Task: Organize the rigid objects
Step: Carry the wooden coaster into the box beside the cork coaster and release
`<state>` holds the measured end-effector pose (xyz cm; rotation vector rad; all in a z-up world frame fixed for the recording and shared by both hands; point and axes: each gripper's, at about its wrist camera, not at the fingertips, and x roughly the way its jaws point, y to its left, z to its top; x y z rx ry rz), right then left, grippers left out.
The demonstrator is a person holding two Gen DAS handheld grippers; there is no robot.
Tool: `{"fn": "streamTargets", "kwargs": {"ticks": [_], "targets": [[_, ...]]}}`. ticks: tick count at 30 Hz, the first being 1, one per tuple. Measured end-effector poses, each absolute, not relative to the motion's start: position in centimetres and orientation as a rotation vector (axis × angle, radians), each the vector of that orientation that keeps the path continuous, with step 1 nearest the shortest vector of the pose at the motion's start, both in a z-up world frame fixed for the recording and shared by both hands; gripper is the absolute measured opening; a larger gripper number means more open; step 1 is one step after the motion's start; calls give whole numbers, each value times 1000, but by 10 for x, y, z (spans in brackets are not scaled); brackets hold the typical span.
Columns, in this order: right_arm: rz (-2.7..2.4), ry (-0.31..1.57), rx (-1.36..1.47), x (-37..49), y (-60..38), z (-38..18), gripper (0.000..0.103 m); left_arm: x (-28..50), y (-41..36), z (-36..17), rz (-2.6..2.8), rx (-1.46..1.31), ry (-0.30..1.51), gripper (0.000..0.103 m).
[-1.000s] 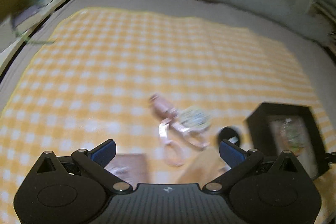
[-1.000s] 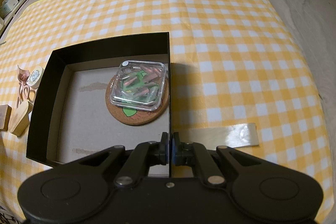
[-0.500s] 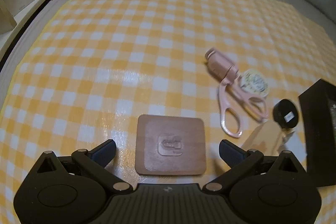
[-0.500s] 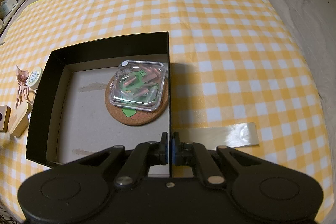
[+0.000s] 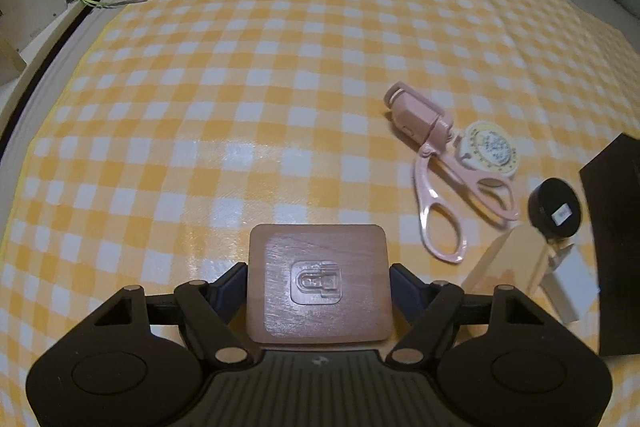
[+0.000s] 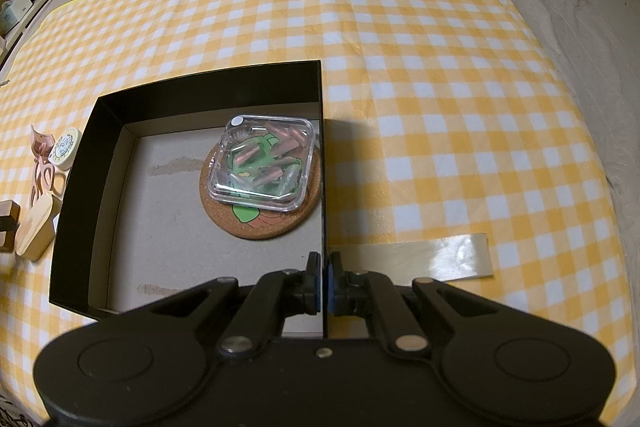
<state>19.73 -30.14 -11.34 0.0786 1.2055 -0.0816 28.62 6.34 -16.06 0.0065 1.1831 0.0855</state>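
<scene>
**Left tool closing around wooden block, right tool pinching box wall**

The left tool (image 5: 319, 281) points down at the checked cloth (image 5: 280, 75) on the bed, its jaws closing with the brown wooden block (image 5: 318, 283) between them; the fingers sit right at its two sides. Pink scissors (image 5: 440, 187), a round tape measure (image 5: 489, 151) and a black disc (image 5: 555, 209) lie near, to the right. The right tool (image 6: 324, 283) is pressed together on the right wall of the black box (image 6: 322, 147). Inside, a clear case (image 6: 262, 163) rests on a cork coaster (image 6: 260, 219).
</scene>
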Motion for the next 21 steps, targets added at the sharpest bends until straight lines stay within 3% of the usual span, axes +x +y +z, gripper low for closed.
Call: {"fn": "streamTargets", "kwargs": {"ticks": [12, 21], "targets": [[-80, 1205, 83, 197, -302, -115, 3, 296, 15, -82, -40, -95, 1028, 76], [-81, 1205, 80, 196, -302, -113, 3, 295, -73, -64, -226, -122, 997, 76]]}}
